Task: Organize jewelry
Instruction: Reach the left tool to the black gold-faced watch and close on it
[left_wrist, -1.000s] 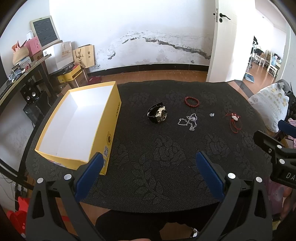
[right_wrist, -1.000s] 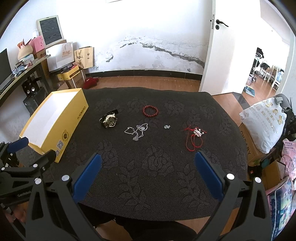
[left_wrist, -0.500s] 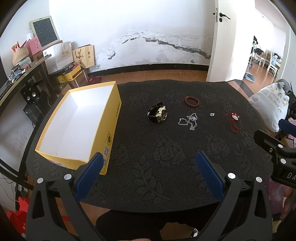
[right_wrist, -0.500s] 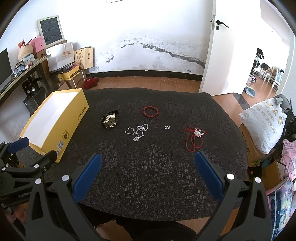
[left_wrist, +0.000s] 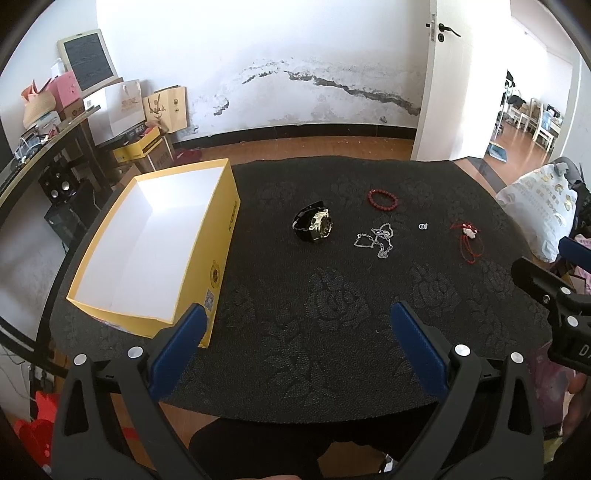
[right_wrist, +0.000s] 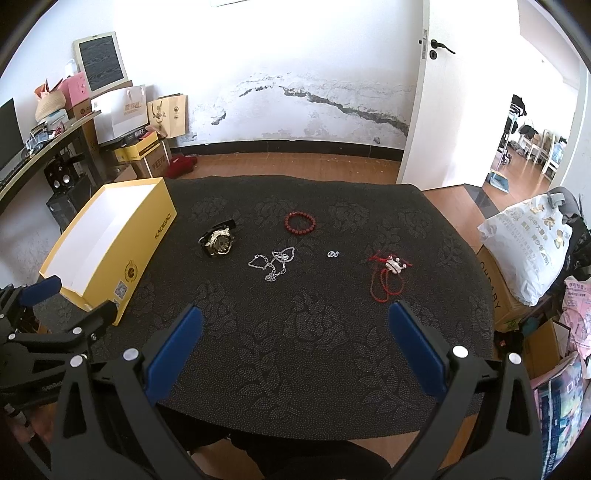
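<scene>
On the black patterned cloth (left_wrist: 332, 317) lie a black and gold watch (left_wrist: 313, 226) (right_wrist: 218, 242), a red bead bracelet (left_wrist: 383, 198) (right_wrist: 300, 222), a silver chain (left_wrist: 376, 239) (right_wrist: 271, 261), a small silver ring (left_wrist: 422, 226) (right_wrist: 333, 254) and a red cord with a white charm (left_wrist: 468, 240) (right_wrist: 389, 275). An open yellow box (left_wrist: 221, 236) (right_wrist: 155, 232) with a white inside stands at the left. My left gripper (left_wrist: 297, 330) and right gripper (right_wrist: 295, 330) hang over the near edge, both open and holding nothing.
The table's near edge (right_wrist: 332, 432) lies just under both grippers, with a person's dark legs below it. A desk with speakers (right_wrist: 59, 177) and stacked boxes and bags (right_wrist: 147, 122) stand at the left. A white sack (right_wrist: 532, 240) and cartons sit at the right.
Both grippers stay almost still. In the left wrist view the right gripper at the frame's right edge drifts slightly down. No jewelry has moved.
</scene>
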